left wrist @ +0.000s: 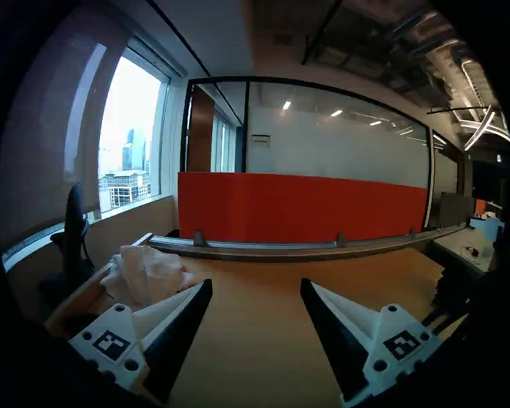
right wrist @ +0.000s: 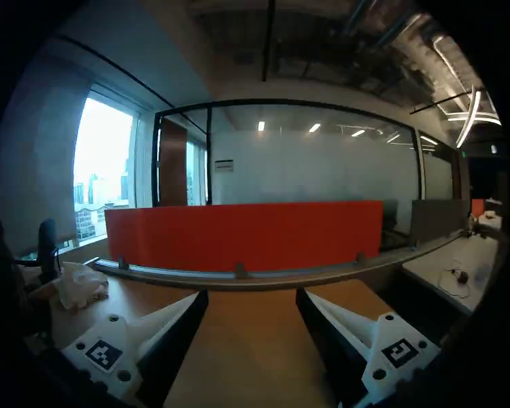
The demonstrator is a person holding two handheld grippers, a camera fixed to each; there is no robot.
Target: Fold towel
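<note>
"Towel [left wrist: 146, 272], then: where is it sitting?"

"Let me work down by size. The wooden tabletop [left wrist: 268, 326] is taking up the whole foreground and is carrying everything. An orange-red partition [left wrist: 302, 207] is standing upright behind its far edge, with a frosted glass wall [left wrist: 336, 143] rising behind that. A window [left wrist: 129, 156] is letting in daylight beyond the left edge, and a dark chair [left wrist: 75, 231] is standing just off that edge. A thin rail [left wrist: 289, 245] is running along the far edge, at the foot of the partition."

"And the towel itself?"

"It is lying crumpled in a pale heap at the far left corner of the tabletop, close to the rail. In the right gripper view the towel [right wrist: 81, 284] is showing at that same corner, with the chair [right wrist: 46, 251] just behind it and the partition [right wrist: 248, 234] stretching away to its right."

"Are the tongs gripping it?"

"No. The left gripper [left wrist: 255, 282] is hovering over the middle of the tabletop with its fingers spread wide and bare wood showing between them. The towel is lying beyond its left-hand finger, not between the two. The right gripper [right wrist: 251, 292] is hanging over the tabletop [right wrist: 255, 353] too, its fingers likewise gaping and holding nothing, and the towel is lying well off to its left."
</note>
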